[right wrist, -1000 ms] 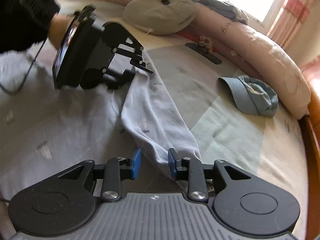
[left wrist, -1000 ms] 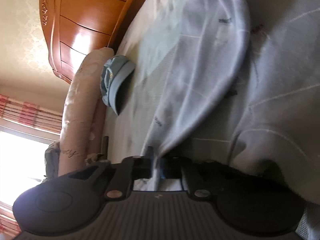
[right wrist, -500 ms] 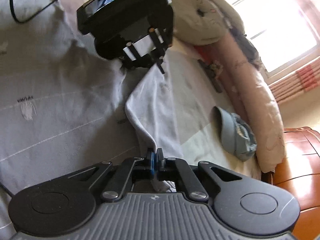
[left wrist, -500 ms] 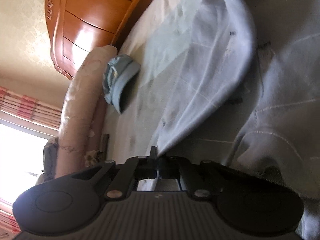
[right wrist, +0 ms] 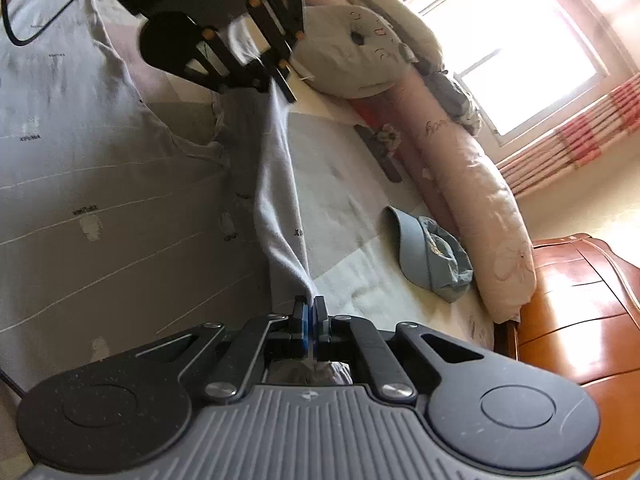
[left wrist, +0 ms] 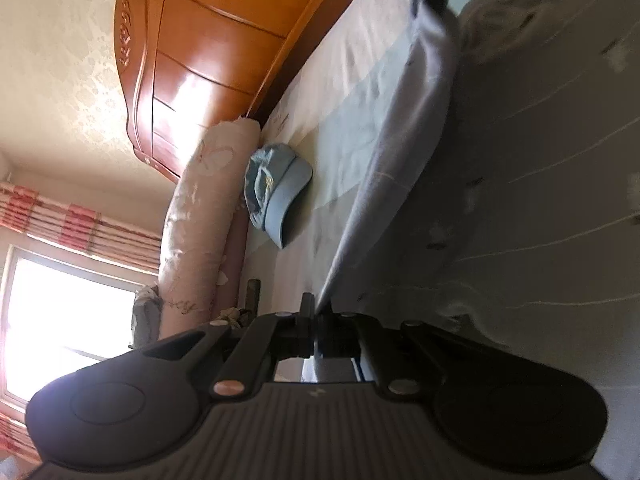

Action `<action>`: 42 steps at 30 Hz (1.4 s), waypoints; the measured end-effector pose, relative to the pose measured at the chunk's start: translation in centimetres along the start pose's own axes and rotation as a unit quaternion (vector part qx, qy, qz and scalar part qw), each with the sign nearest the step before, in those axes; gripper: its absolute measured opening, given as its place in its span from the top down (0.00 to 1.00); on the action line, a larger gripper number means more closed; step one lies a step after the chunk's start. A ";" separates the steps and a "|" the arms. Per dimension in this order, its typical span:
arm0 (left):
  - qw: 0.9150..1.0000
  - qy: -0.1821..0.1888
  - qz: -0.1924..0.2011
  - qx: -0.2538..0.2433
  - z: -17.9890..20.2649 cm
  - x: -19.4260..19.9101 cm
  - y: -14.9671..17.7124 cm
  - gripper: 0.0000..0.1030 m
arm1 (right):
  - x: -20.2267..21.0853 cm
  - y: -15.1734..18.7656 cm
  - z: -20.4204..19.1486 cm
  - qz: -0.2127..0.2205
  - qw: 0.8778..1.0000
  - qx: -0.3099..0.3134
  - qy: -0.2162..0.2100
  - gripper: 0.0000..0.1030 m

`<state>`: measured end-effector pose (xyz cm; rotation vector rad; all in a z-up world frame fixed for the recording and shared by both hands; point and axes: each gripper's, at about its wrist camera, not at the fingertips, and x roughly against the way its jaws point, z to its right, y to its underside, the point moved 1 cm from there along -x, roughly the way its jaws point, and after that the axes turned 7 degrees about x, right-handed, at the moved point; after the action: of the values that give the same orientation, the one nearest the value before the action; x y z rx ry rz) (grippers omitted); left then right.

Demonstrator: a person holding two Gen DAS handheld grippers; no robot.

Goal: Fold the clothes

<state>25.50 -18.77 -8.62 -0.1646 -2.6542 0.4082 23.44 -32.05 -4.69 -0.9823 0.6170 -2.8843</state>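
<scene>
While its body is lying on the bed [right wrist: 340, 208], the grey garment's sleeve [right wrist: 280, 184] is being stretched taut, pinched in the closed left gripper [left wrist: 318, 312] and closed right gripper [right wrist: 310, 308].

Pale grey garment [right wrist: 276, 200], seemingly a sleeve, stretched taut above the bed

left gripper [right wrist: 280, 76] body cut off at top edge, cable [right wrist: 24, 36] cropped
</scene>
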 end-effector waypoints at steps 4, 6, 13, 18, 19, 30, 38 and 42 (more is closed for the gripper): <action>1.000 0.009 0.008 0.002 0.9 3.6 -0.6 1.00 | 1.7 0.7 -0.4 0.004 1.000 -0.010 0.006 0.98; 1.000 0.014 0.014 -0.002 1.6 5.0 -0.8 1.00 | 2.3 1.1 -0.6 0.005 1.000 -0.015 0.007 0.98; 0.999 0.028 0.014 -0.005 3.6 7.5 -1.7 1.00 | 3.8 2.9 -1.6 -0.014 1.000 -0.025 0.001 0.98; 0.999 0.051 0.015 0.000 4.7 8.5 -2.0 1.00 | 4.4 3.6 -2.5 -0.016 0.999 -0.027 -0.012 0.98; 0.998 0.057 0.015 0.002 4.9 8.8 -2.0 1.00 | 4.5 3.7 -2.8 -0.018 0.999 -0.024 -0.015 0.98; 0.994 0.108 0.029 0.003 7.9 10.4 -2.3 1.00 | 5.3 5.2 -4.3 -0.040 0.998 -0.035 -0.042 0.98; 0.990 0.142 0.017 0.017 10.0 10.0 -1.9 1.00 | 4.3 6.4 -6.2 -0.066 0.994 -0.046 -0.073 0.97; 0.983 0.171 -0.002 0.065 10.0 9.1 -1.7 1.00 | 3.5 6.6 -6.4 -0.075 0.992 -0.064 -0.080 0.94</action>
<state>12.83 -21.27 -12.87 -0.1714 -2.2833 0.5030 16.21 -36.37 -9.70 -1.3172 0.7544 -2.8808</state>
